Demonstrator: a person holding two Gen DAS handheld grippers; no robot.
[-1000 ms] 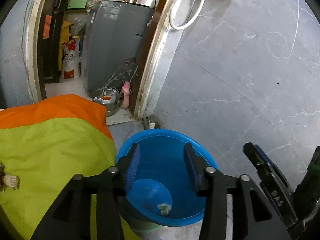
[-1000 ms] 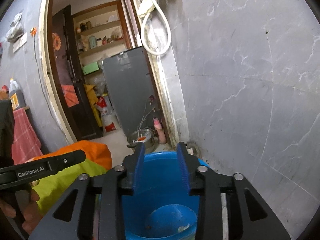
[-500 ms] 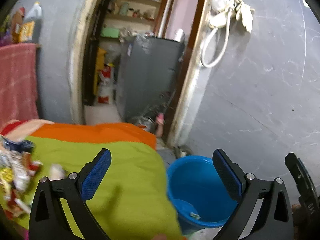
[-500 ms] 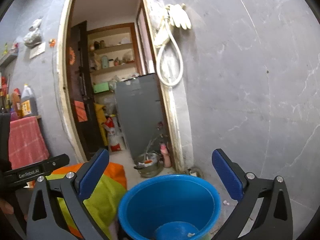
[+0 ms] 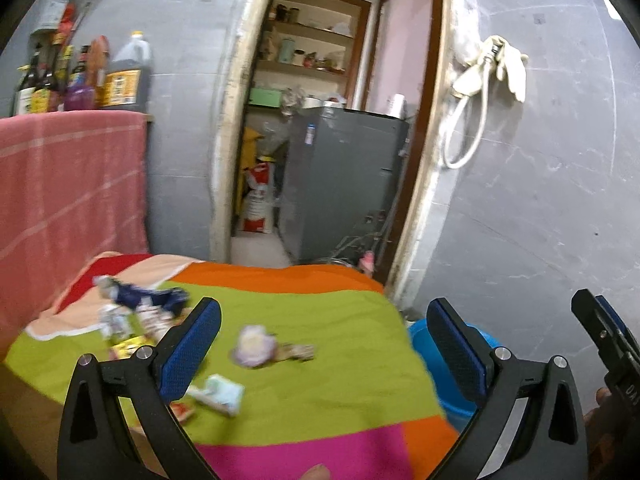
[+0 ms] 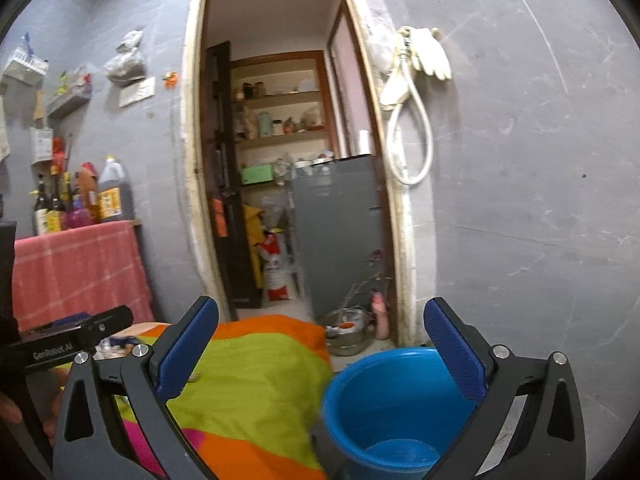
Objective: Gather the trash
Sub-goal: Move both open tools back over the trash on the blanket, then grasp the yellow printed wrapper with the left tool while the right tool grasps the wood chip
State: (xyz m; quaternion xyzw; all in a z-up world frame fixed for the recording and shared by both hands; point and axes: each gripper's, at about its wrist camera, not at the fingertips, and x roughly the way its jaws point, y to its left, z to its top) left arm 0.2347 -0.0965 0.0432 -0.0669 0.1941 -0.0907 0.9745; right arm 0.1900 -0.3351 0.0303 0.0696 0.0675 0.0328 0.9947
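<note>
Several pieces of trash lie on a striped green, orange and pink cloth (image 5: pixel 320 392): a crumpled pale wad (image 5: pixel 253 345), a light packet (image 5: pixel 218 394), and dark blue and mixed wrappers (image 5: pixel 140 304) farther left. A blue bucket (image 6: pixel 392 404) stands on the floor right of the cloth; its rim also shows in the left wrist view (image 5: pixel 444 376). My left gripper (image 5: pixel 324 348) is open and empty above the cloth, near the wad. My right gripper (image 6: pixel 320 348) is open and empty above the bucket and the cloth's edge.
A doorway (image 6: pixel 296 184) opens behind onto a grey appliance (image 5: pixel 340 184) and shelves. A metal bowl (image 6: pixel 346 330) and a pink bottle (image 6: pixel 380 316) stand at the threshold. A pink towel (image 5: pixel 68 196) hangs at left under bottles (image 5: pixel 80 76). Grey wall at right.
Both grippers opened wide from nearly shut over the bucket. The left gripper swung left from the bucket to above the cloth and trash. The right gripper rose and pulled back.
</note>
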